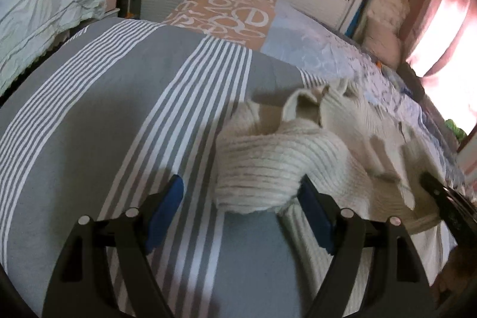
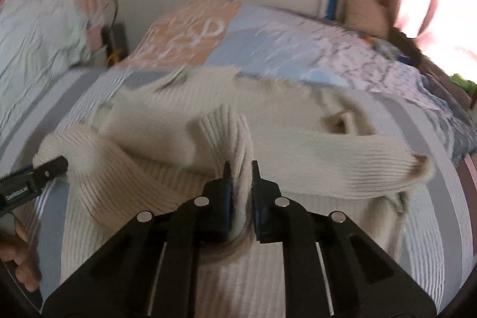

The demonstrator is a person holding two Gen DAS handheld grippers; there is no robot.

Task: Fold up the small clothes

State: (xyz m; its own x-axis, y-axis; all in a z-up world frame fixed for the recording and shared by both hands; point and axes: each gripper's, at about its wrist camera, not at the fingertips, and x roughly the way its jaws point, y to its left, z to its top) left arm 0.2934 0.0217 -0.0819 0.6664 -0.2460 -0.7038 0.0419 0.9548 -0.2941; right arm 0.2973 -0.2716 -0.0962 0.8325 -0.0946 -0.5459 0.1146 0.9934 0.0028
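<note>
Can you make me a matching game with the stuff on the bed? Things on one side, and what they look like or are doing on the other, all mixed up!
Things:
1. left gripper
2. right gripper
3. bedcover
4. pillow

Descriptions:
A. orange with white letters
B. grey with white stripes
C. open, holding nothing
D. pinching the cream sweater

Pairs: 1-C, 2-D, 3-B, 4-A
</note>
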